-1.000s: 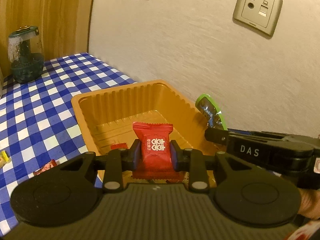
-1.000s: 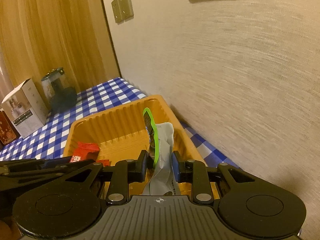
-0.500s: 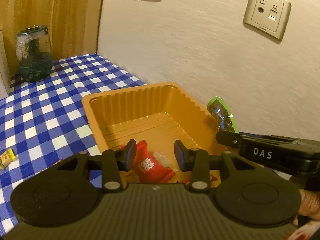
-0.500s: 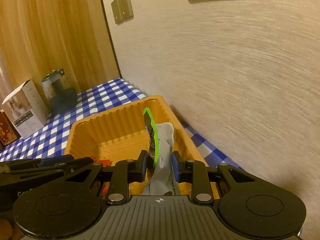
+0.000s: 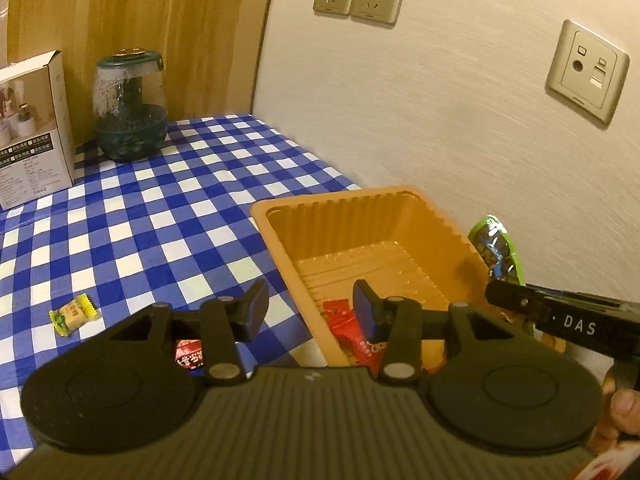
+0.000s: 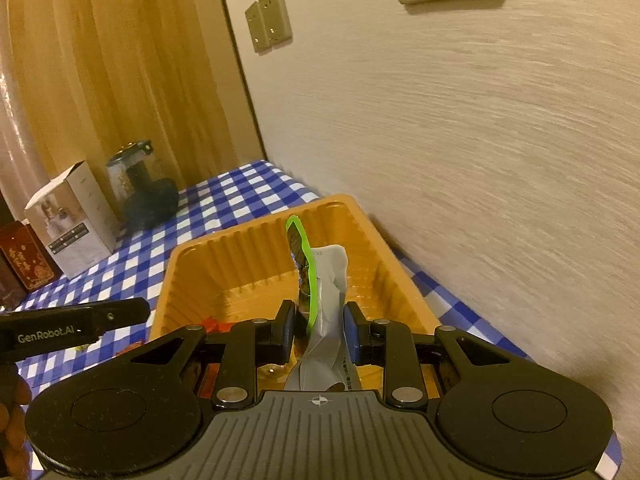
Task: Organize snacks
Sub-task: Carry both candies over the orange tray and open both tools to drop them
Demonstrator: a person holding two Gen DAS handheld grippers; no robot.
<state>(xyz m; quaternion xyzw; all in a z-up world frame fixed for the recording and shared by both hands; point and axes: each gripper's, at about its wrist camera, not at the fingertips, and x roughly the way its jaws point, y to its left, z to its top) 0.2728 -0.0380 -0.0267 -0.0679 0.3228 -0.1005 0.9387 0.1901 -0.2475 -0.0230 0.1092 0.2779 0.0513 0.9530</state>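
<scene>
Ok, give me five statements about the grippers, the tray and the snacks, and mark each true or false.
1. The right gripper is clamped on a green-edged packet above the orange tray. True.
2. The left gripper grips a red candy. False: its jaws have just been opening and nothing is between them; the red candy lies in the tray.
3. A yellow-green candy lies on the checked cloth, outside the tray. True.
4. The tray stands in the middle of the table, far from the wall. False: it sits close beside the wall.
5. The glass jar is inside the tray. False: it stands on the cloth next to a white box.
</scene>
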